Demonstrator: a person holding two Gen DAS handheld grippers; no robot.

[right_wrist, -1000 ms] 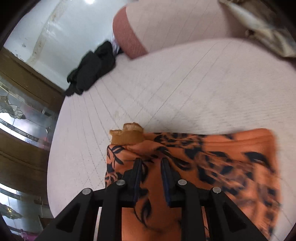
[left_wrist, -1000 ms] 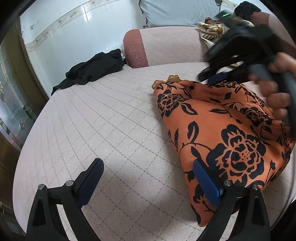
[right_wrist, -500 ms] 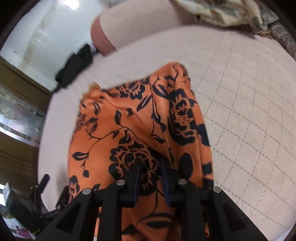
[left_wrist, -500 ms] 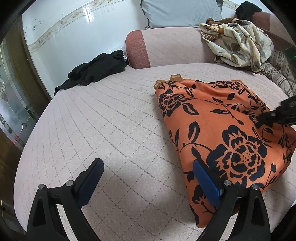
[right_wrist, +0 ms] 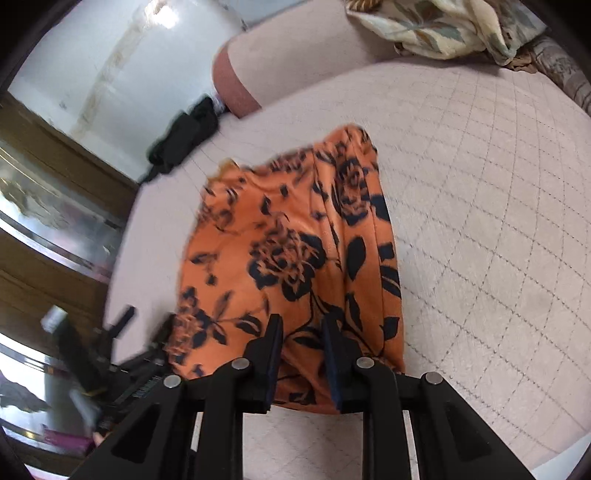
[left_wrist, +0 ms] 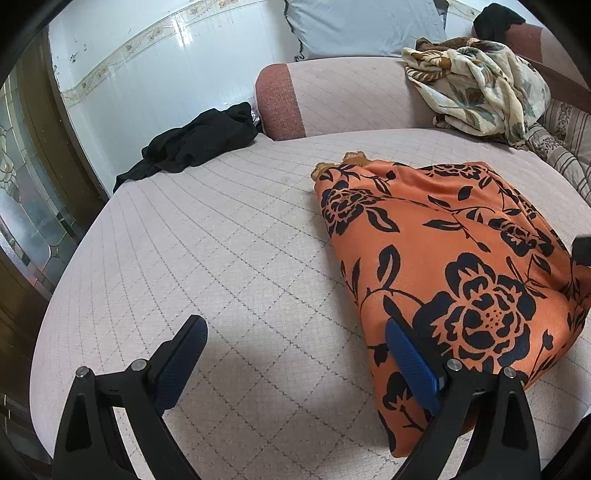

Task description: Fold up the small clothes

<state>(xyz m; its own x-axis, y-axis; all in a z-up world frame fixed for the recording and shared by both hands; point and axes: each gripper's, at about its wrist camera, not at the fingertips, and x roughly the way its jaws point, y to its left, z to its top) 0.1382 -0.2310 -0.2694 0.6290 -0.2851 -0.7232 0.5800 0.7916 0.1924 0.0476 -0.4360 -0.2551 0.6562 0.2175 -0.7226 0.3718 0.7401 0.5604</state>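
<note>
An orange garment with black flowers (left_wrist: 443, 266) lies folded on the pale quilted cushion (left_wrist: 221, 258). My left gripper (left_wrist: 295, 354) is open wide and empty, low over the cushion, with its right finger at the garment's near left edge. In the right wrist view the same garment (right_wrist: 288, 251) runs away from my right gripper (right_wrist: 301, 332). Its jaws stand a narrow gap apart with the garment's near edge between them. A dark tip of the right gripper (left_wrist: 583, 251) shows at the right edge of the left wrist view.
A black garment (left_wrist: 199, 144) lies at the cushion's far left corner. A cream floral cloth (left_wrist: 476, 85) is heaped on the sofa back at the right, below a pale blue pillow (left_wrist: 362, 26). A wooden glass-paned door (left_wrist: 29, 192) stands at the left.
My right gripper has swung from the garment's far end round to its near right edge and lowered onto it. The garment's far end now lies flat. The left gripper has stayed put.
</note>
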